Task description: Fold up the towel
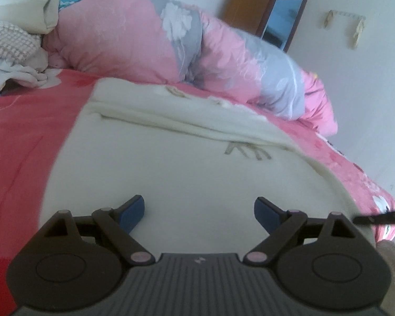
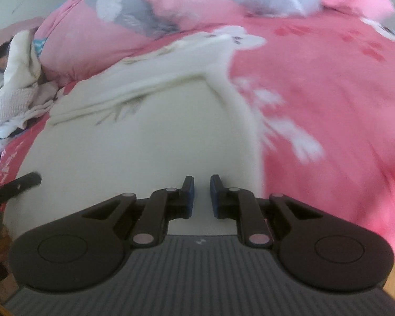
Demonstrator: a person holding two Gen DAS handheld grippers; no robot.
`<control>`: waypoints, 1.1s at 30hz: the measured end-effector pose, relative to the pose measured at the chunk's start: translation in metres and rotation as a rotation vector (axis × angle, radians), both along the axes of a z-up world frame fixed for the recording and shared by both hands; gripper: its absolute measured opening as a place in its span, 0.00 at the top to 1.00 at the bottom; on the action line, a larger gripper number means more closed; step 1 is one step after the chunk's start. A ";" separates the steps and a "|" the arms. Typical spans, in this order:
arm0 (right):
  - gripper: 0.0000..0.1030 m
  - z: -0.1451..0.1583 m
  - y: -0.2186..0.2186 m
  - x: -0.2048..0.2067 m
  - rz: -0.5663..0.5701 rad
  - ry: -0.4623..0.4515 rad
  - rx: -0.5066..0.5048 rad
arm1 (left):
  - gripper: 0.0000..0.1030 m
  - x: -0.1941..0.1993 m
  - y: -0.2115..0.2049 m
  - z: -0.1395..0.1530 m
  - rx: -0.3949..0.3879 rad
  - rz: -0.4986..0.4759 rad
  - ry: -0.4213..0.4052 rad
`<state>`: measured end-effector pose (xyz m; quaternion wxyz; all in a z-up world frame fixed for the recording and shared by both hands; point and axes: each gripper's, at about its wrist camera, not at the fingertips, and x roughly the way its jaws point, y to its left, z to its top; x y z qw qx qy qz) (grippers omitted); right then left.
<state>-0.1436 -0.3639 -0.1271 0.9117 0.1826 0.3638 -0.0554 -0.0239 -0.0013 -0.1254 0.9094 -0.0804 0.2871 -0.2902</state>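
Observation:
A cream towel (image 1: 171, 163) lies spread on the pink bed, its far part doubled over into a raised fold (image 1: 187, 121). My left gripper (image 1: 198, 213) hovers over the towel's near part with its blue pads wide apart and nothing between them. In the right wrist view the same towel (image 2: 144, 144) fills the lower left, and its right edge (image 2: 239, 100) runs beside the pink sheet. My right gripper (image 2: 202, 194) sits over the towel close to that edge. Its pads stand a narrow gap apart, with no cloth pinched.
A pink floral sheet (image 1: 26, 131) covers the bed. A bulky pink-and-grey quilt (image 1: 131, 34) is heaped behind the towel. Loose white cloths (image 1: 10, 52) and a person's dark hair (image 2: 0, 58) are at the far left. A wall and a brown door (image 1: 245, 2) stand behind.

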 end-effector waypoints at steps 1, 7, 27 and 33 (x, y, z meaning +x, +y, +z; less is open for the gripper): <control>0.88 0.001 0.001 -0.013 -0.013 0.005 0.008 | 0.10 -0.004 0.000 -0.001 0.001 0.005 -0.013; 0.84 0.022 0.036 -0.048 0.028 -0.061 -0.019 | 0.00 -0.034 0.000 -0.007 0.022 0.026 -0.090; 0.28 -0.023 0.121 -0.004 0.137 -0.258 -0.303 | 0.00 -0.063 -0.003 -0.003 0.191 0.124 -0.071; 0.21 -0.027 0.122 -0.005 0.134 -0.279 -0.295 | 0.00 -0.053 -0.018 0.009 0.280 0.186 0.059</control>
